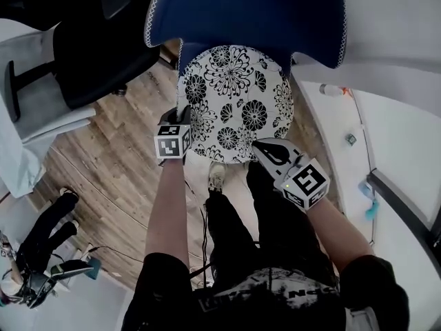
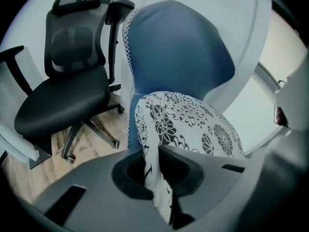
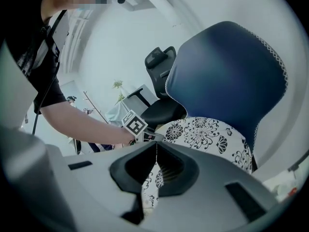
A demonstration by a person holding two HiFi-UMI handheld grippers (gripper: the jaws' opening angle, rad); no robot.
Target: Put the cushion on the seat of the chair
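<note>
Head view: The round cushion (image 1: 234,102), white with a black flower print, lies over the seat of the blue chair (image 1: 241,12). Its far edge is against the foot of the backrest, and it hides the seat entirely. The left gripper (image 1: 180,118) is at the cushion's near-left rim and the right gripper (image 1: 265,150) at its near-right rim. Both touch the fabric. A black office chair (image 1: 96,47) stands to the left on the wood floor (image 1: 117,178).

Left gripper view: The jaws are closed tight on a fold of the cushion's (image 2: 193,124) rim. Printed fabric is pinched between the two pads of the left gripper (image 2: 153,151) and hangs below them. The cushion slopes up and away toward the blue chair's (image 2: 178,47) backrest. I cannot tell from here whether its underside bears fully on the seat. The black office chair (image 2: 63,95) stands just beside the blue one, on the left.

Right gripper view: The jaws of the right gripper (image 3: 156,149) are likewise clamped on the cushion's (image 3: 207,134) edge, with a strip of print caught between the pads. Beyond them the cushion spreads across the seat in front of the blue chair's (image 3: 227,76) backrest. The left gripper's marker cube (image 3: 135,124) sits at the cushion's opposite rim, on the end of the person's forearm (image 3: 82,124).
</note>
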